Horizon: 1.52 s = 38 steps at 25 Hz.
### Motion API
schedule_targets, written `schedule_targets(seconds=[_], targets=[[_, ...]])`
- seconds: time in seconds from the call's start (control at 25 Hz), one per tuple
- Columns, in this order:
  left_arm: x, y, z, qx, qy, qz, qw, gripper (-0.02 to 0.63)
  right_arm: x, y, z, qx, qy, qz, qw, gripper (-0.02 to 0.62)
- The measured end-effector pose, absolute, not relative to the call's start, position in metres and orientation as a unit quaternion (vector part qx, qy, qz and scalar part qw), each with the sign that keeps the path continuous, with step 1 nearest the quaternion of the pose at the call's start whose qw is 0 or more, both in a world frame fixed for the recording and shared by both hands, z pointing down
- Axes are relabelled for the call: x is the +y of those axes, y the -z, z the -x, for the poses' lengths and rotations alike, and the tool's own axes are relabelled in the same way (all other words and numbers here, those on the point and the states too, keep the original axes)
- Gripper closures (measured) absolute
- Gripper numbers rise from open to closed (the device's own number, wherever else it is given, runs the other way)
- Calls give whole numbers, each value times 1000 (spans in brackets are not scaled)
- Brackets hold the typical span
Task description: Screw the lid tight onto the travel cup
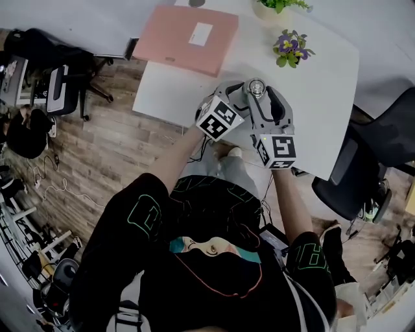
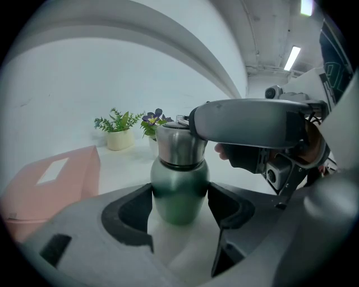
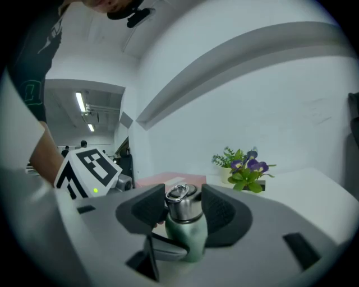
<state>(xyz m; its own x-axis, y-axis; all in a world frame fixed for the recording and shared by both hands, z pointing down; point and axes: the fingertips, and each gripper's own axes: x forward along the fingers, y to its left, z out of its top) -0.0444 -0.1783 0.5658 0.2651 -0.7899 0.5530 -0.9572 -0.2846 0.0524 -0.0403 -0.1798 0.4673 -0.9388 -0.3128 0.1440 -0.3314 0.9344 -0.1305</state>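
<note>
A green travel cup point(image 1: 256, 87) with a steel lid stands on the white table point(image 1: 324, 97). In the left gripper view its green body point(image 2: 179, 190) sits between the black pads of my left gripper point(image 2: 179, 208), which press on both sides. The right gripper point(image 3: 182, 208) comes in nearly level, its ribbed pads closed on the steel lid point(image 3: 182, 202) with its ring handle. That gripper's grey jaw crosses over the lid point(image 2: 178, 147) in the left gripper view. From the head view the left gripper point(image 1: 241, 92) and right gripper point(image 1: 260, 96) meet at the cup.
A pink folder point(image 1: 188, 39) lies at the table's far left. Two small potted plants point(image 1: 292, 48) point(image 1: 280, 5) stand behind the cup. A dark office chair point(image 1: 382, 142) is at the table's right, another chair point(image 1: 65, 87) on the wooden floor to the left.
</note>
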Motion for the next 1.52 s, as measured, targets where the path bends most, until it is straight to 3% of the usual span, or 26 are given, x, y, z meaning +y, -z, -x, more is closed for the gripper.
schedule_targets(seconds=[0.68, 1.0, 1.08, 1.52], targets=[[-180, -568, 43, -558, -215, -777, 195, 283, -176, -460, 50, -987, -19, 111, 117, 322], [-179, -566, 42, -555, -217, -779, 195, 282, -173, -462, 53, -961, -53, 227, 147, 305], [-179, -566, 42, -555, -218, -779, 194, 282, -173, -469, 56, -958, -40, 234, 161, 345], [-179, -569, 43, -554, -222, -780, 190, 282, -175, -472, 55, -979, -36, 155, 130, 344]])
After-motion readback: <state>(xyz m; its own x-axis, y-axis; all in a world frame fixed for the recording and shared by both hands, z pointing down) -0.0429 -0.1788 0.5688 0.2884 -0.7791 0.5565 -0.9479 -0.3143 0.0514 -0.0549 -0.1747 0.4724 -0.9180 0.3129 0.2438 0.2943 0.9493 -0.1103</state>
